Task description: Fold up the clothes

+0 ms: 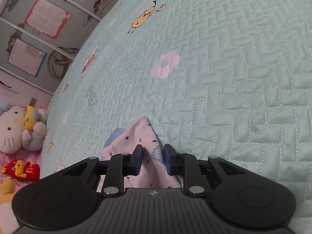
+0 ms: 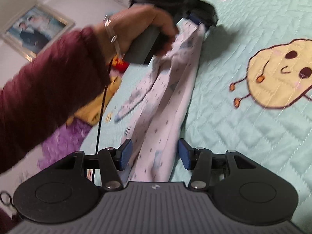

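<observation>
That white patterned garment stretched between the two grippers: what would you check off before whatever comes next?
1. Left gripper has cloth between its pads: ok, the garment lies in the gap, but the jaws stand apart, not clamped.
2. Right gripper has cloth between its pads: ok, fabric runs through the gap; the jaws are wide open.
3. Firm hold at either end: not ok, neither gripper is shut on the cloth.
4. Garment lying flat: not ok, it is bunched in long folds in the right wrist view.
5. Quilt ahead of the left gripper free for folding: ok.
6. Right wrist view sharp: not ok, it is blurred.
</observation>
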`<state>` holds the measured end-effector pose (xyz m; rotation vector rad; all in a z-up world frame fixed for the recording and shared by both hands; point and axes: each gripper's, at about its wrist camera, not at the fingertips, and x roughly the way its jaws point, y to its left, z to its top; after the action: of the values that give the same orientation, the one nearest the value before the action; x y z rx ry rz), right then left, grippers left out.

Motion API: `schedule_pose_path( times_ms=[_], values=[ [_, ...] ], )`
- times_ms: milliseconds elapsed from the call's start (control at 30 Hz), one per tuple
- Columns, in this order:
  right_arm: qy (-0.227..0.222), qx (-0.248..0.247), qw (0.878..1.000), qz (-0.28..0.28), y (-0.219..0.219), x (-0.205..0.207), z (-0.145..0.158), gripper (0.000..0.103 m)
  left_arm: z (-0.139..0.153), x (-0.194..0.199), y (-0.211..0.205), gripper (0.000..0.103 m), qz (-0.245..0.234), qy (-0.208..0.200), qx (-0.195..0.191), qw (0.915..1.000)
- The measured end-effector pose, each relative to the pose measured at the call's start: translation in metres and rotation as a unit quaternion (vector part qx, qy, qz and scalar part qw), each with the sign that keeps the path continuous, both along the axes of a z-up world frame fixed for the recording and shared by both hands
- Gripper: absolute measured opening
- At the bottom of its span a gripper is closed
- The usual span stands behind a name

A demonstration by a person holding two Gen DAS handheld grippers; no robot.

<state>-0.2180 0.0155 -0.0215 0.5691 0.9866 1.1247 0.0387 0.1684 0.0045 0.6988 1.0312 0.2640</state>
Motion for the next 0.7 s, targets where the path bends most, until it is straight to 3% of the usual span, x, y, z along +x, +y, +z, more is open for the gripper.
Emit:
schedule_pose_path(
  times_ms=[100,233,367,467,633,700],
  values=[
    [-0.006,-0.007,1.0,0.017,0.002,-0.002,0.0,0.054,0.002,0.001,0.0,0.018,0.002,0.011,-0.012,0.9999],
    [-0.014,-0.015,0.999,0.041,0.005,-0.005,0.0,0.054,0.004,0.006,0.005,0.008,0.018,0.017,-0.042,0.9988],
    [-0.015,-0.022,0.999,0.043,0.006,-0.008,0.0,0.05,0.008,0.009,0.01,0.007,0.033,0.017,-0.069,0.9969],
    [-0.013,-0.025,0.999,0.039,0.006,-0.009,0.0,0.04,0.012,0.012,0.018,0.007,0.046,0.018,-0.095,0.9942],
    [0.0,-0.039,0.999,0.03,0.009,-0.006,-0.007,0.007,0.013,0.014,0.021,0.005,0.037,0.023,-0.106,0.9934],
    [-0.002,-0.043,0.998,0.035,0.01,-0.008,-0.008,0.004,0.014,0.013,0.02,0.003,0.032,0.019,-0.104,0.9938]
  ],
)
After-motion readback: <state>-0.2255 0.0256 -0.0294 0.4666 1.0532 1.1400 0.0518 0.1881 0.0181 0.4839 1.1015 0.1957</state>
